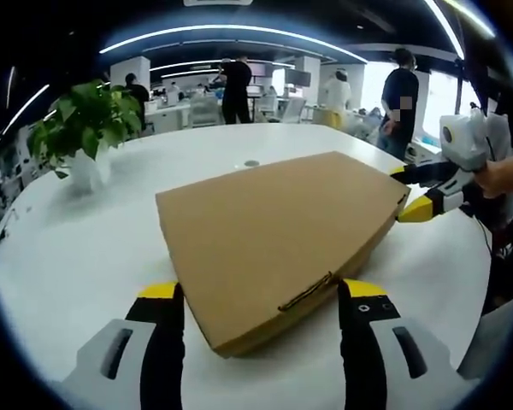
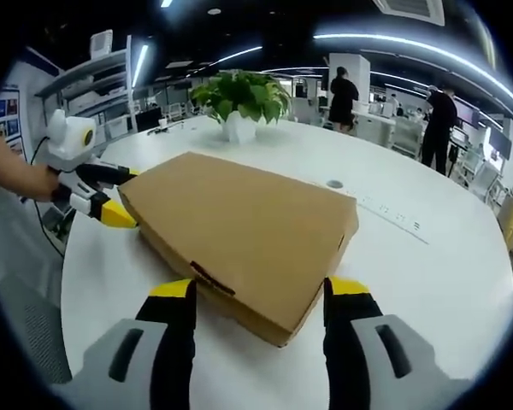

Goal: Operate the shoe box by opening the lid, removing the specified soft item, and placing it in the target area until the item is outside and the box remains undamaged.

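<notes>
The shoe box (image 1: 278, 235) lies flat and closed on the white table (image 1: 68, 256), in the centre of the left gripper view, with its long axis running from the lower centre of the frame toward the upper right.

My left gripper (image 1: 261, 299) points at one end of the box. Its jaws stand apart, one on each side of the near corner, and I cannot tell whether they touch the cardboard. A slot in the lid edge sits just between them.

My right gripper (image 1: 410, 190) shows at the right edge of that same view, at the far corner of the box. Its yellow-tipped jaws are spread, one above the lid edge and one below, with nothing clamped.

In the right gripper view the box (image 2: 244, 235) fills the centre, and my right gripper (image 2: 256, 295) straddles its near corner, released.

Judgement: both grippers are equally near, at opposite ends. The lid is not yet lifted, and the soft item is hidden inside.

A potted plant (image 2: 239, 98) stands well apart, beyond the box.
</notes>
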Available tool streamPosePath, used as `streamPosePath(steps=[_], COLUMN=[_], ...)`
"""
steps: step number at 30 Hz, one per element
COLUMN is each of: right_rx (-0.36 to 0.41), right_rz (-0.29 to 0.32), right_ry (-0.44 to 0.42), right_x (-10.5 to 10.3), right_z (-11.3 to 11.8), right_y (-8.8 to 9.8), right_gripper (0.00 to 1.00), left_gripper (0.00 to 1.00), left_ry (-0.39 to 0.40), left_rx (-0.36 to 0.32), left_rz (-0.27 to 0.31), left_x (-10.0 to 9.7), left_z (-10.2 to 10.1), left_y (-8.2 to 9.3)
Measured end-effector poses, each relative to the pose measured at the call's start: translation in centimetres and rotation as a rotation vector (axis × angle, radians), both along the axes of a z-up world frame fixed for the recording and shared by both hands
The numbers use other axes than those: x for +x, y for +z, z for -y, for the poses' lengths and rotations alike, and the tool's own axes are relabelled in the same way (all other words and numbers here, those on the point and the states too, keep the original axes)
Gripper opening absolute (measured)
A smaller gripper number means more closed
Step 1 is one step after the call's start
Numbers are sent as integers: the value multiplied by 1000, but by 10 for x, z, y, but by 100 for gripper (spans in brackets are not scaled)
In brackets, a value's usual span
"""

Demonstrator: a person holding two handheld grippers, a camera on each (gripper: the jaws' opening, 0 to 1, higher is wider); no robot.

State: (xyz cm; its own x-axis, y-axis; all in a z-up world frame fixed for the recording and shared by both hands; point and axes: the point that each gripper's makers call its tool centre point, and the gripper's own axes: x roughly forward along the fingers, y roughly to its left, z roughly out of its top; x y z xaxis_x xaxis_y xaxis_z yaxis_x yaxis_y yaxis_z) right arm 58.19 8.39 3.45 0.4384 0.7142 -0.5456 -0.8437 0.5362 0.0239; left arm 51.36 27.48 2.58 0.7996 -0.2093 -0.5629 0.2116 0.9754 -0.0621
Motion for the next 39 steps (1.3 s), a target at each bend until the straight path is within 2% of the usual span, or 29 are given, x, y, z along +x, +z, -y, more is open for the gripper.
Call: streamPosePath(steps=[13, 39], right_rx=[9, 20], right_rz=[-33, -47], right_ry=[-23, -57], right_x=[-14, -64], right_z=[2, -2], right_y=[2, 3], right_gripper=[53, 48], left_gripper=[75, 75], left_ry=[-52, -166], left_rx=[4, 19], left_rz=[-20, -55], left_x=[-5, -30], left_z=[-3, -16], left_y=[0, -1])
